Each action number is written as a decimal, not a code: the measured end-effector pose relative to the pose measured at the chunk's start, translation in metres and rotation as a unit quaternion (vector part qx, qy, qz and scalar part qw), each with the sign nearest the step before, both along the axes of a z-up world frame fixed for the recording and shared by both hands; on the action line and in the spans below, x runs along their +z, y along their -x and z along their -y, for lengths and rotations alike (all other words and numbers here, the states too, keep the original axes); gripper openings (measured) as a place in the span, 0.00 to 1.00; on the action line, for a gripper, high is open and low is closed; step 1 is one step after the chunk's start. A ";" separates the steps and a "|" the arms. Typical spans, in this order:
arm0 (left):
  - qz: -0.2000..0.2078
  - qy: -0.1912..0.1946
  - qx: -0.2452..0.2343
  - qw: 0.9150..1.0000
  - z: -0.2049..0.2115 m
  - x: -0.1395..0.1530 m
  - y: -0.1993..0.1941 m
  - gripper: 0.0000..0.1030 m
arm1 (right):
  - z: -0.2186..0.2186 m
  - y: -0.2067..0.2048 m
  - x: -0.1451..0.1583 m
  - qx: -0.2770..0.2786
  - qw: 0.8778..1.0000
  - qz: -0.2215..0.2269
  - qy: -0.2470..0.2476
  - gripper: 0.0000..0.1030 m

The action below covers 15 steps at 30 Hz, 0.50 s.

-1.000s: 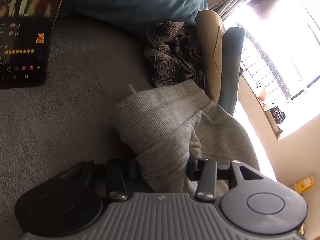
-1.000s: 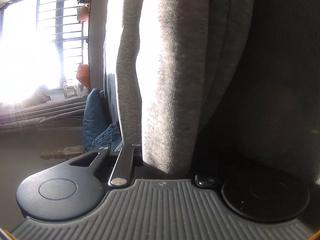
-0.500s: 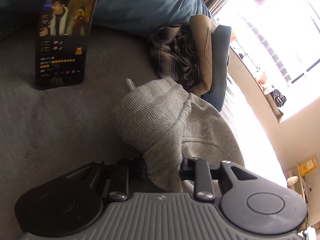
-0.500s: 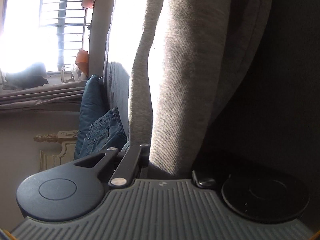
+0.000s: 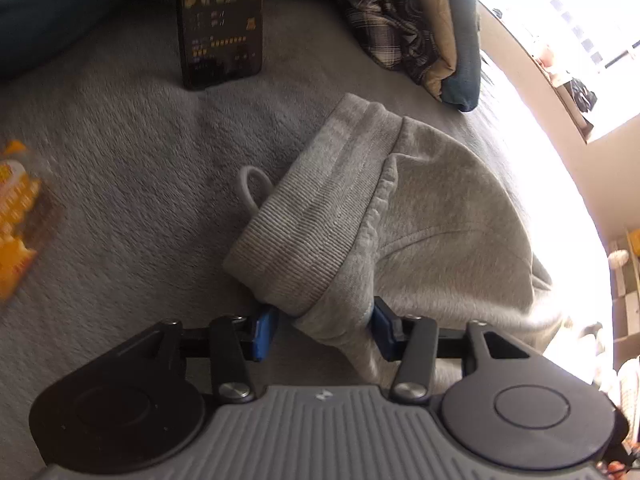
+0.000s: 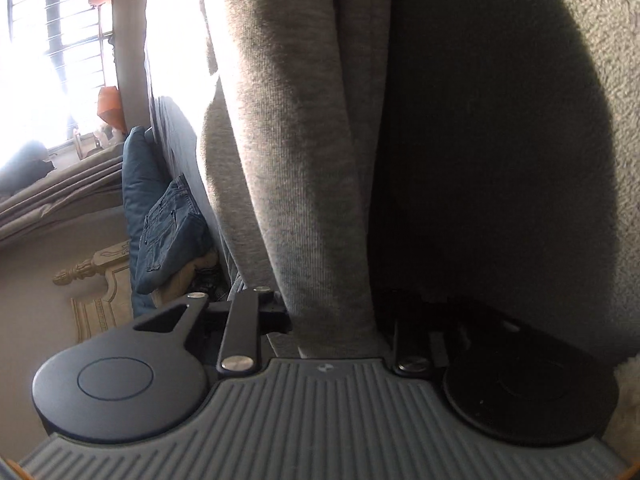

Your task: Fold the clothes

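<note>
A grey knit garment (image 5: 420,220) with a ribbed band (image 5: 304,240) and a cord loop (image 5: 254,184) lies bunched on the grey bed cover (image 5: 120,160). My left gripper (image 5: 324,330) is opening. Its blue pads (image 5: 264,330) stand on either side of a fold of the garment and no longer squeeze it. In the right wrist view the same grey cloth (image 6: 304,160) runs up from between the fingers of my right gripper (image 6: 336,328). That gripper is also opening, and its right finger is lost in shadow.
A phone (image 5: 220,20) with a lit screen stands propped at the back. A stack of folded plaid, tan and blue clothes (image 5: 420,28) sits back right by the bright window. An orange packet (image 5: 16,216) lies at the left. Folded jeans (image 6: 168,232) and a carved headboard (image 6: 96,292) show in the right wrist view.
Both grippers' jaws have spread apart and loosened on the grey cloth. The left gripper has drawn back and turned. The garment now rests lower on the bed, and the orange packet has come into view.
</note>
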<state>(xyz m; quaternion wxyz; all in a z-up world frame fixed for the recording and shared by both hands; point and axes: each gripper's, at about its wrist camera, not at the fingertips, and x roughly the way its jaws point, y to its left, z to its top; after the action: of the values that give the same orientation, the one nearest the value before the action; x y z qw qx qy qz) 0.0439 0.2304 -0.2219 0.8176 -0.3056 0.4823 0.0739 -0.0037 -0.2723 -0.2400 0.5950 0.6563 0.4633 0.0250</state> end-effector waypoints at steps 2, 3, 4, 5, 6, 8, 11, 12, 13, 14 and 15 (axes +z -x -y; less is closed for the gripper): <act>0.006 -0.024 -0.027 0.999 -0.005 0.014 0.015 0.60 | 0.006 0.006 0.015 0.016 1.000 0.014 0.017 0.50; 0.014 -0.034 -0.036 0.999 -0.008 0.022 0.023 0.60 | 0.011 0.009 0.025 0.033 0.999 0.022 0.030 0.50; 0.025 -0.045 -0.041 0.998 -0.012 0.030 0.029 0.60 | 0.016 0.014 0.036 0.048 0.997 0.031 0.047 0.50; 0.036 -0.056 -0.045 0.997 -0.014 0.036 0.033 0.62 | 0.020 0.017 0.049 0.063 0.994 0.048 0.076 0.50; 0.049 -0.068 -0.044 0.995 -0.015 0.041 0.034 0.63 | 0.024 0.019 0.064 0.079 0.988 0.069 0.110 0.50; 0.076 -0.092 -0.042 0.992 -0.016 0.051 0.035 0.64 | 0.030 0.024 0.094 0.110 0.972 0.111 0.176 0.51; 0.112 -0.123 -0.041 0.985 -0.014 0.059 0.030 0.65 | 0.003 0.005 0.134 0.169 0.932 0.201 0.250 0.52; 0.119 -0.133 -0.041 0.983 -0.012 0.070 0.037 0.65 | -0.014 -0.009 0.143 0.194 0.917 0.231 0.259 0.52; 0.122 -0.143 -0.043 0.981 -0.010 0.070 0.034 0.65 | -0.038 -0.025 0.152 0.222 0.901 0.259 0.267 0.52; 0.125 -0.153 -0.045 0.979 -0.009 0.070 0.031 0.66 | -0.066 -0.045 0.161 0.253 0.882 0.287 0.276 0.52; 0.129 -0.161 -0.046 0.977 -0.008 0.070 0.028 0.66 | -0.095 -0.061 0.165 0.283 0.859 0.312 0.291 0.52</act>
<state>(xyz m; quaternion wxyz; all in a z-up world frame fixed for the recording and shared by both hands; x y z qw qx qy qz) 0.0162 0.2388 -0.1520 0.9139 -0.1542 0.3683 0.0729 0.0573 -0.1771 -0.0746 0.8397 0.2515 0.4053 0.2594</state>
